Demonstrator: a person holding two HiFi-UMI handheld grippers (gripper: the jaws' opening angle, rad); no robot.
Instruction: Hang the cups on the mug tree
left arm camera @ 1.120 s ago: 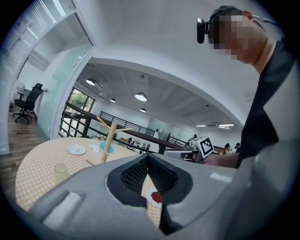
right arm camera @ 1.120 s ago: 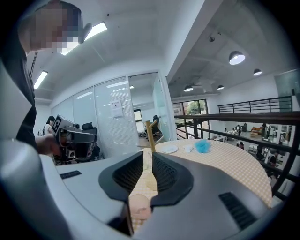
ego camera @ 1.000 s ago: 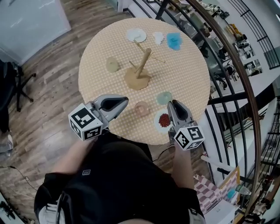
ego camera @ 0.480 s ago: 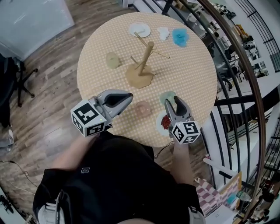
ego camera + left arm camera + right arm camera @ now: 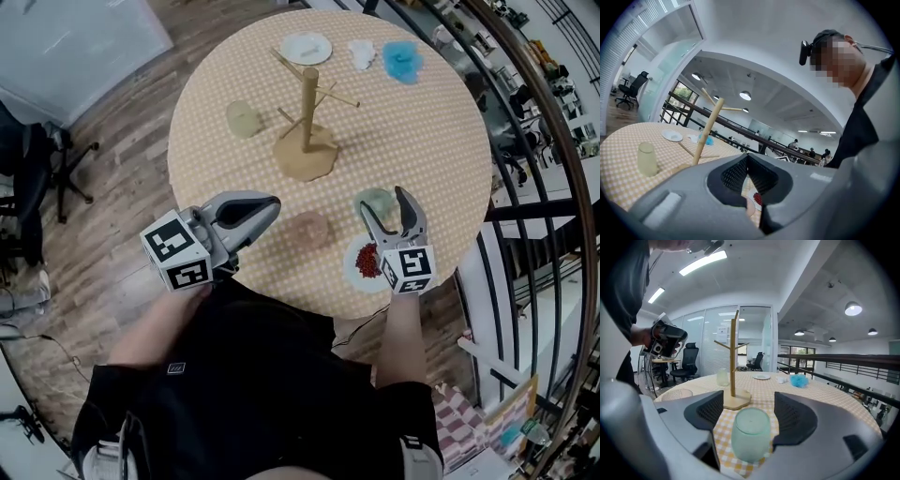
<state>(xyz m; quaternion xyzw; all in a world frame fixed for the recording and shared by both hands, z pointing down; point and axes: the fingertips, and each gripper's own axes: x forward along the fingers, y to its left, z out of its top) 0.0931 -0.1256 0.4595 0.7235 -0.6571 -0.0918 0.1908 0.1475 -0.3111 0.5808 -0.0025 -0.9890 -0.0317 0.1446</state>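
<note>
Grey and pinched fully together on nothing, our left gripper (image 5: 267, 204) hangs at the near left edge of the checked table (image 5: 431, 131), pointing almost level across it. Beyond it a yellowish cup (image 5: 244, 119) stands alone, and a pink cup (image 5: 307, 230) sits just past the gripper's tips. The wooden mug tree (image 5: 307, 122) rises mid-table, its pegs bare. Right of it the pale green cup (image 5: 751, 433) stands upright between the jaws of our right gripper (image 5: 751, 412), which have just been opening. They now flank it wide, neither pad touching. We judge this frosted cup light, rigid and rather smooth, so likely to slip. No handle shows, so we would clamp across its middle, squarely and gently. That hand is low over the near edge and tipped slightly downward.
</note>
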